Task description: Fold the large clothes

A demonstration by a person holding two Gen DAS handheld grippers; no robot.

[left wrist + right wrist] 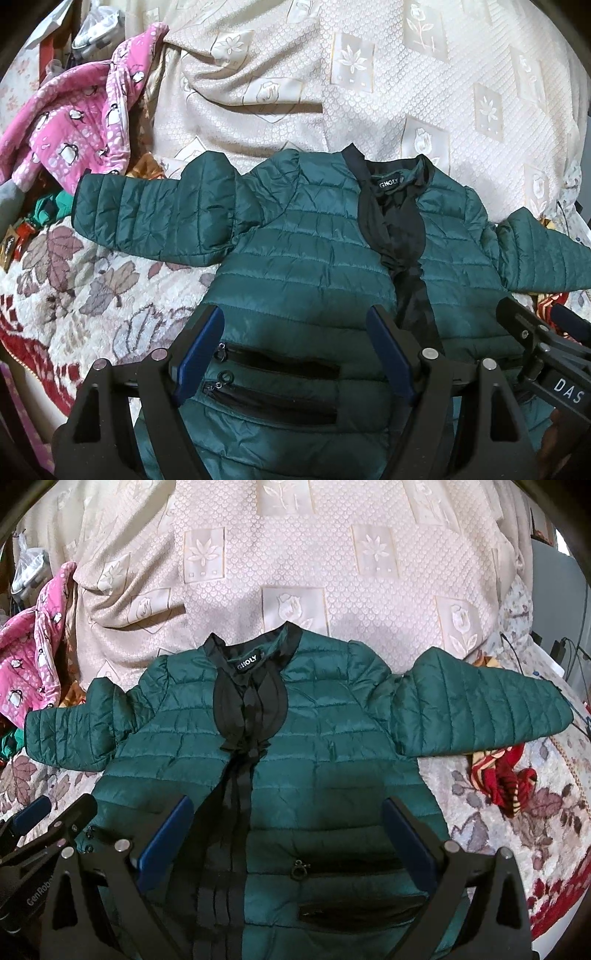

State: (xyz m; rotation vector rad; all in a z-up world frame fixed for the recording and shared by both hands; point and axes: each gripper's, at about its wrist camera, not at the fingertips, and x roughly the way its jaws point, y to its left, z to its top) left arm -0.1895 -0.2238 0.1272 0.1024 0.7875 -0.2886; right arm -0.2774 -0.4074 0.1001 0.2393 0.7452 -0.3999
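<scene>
A dark green quilted jacket (314, 251) with black trim and a neck label lies front up on the bed, both sleeves spread out sideways. My left gripper (295, 317) hovers open over its lower left front, above two zip pockets (273, 384), with nothing between the blue pads. In the right wrist view the same jacket (325, 738) fills the middle. My right gripper (288, 805) stands open over the lower right front and the black placket, pads apart and gripping nothing. Each gripper shows at the edge of the other's view: the right gripper (535, 332) and the left gripper (55, 816).
A cream patterned bedcover (295, 554) lies beyond the collar, and a floral blanket (92, 280) under the sleeves. A pink penguin-print garment (74, 122) is heaped at the left. A red and yellow striped cloth (498, 775) sits below the right sleeve. Cables (565, 650) run at the far right.
</scene>
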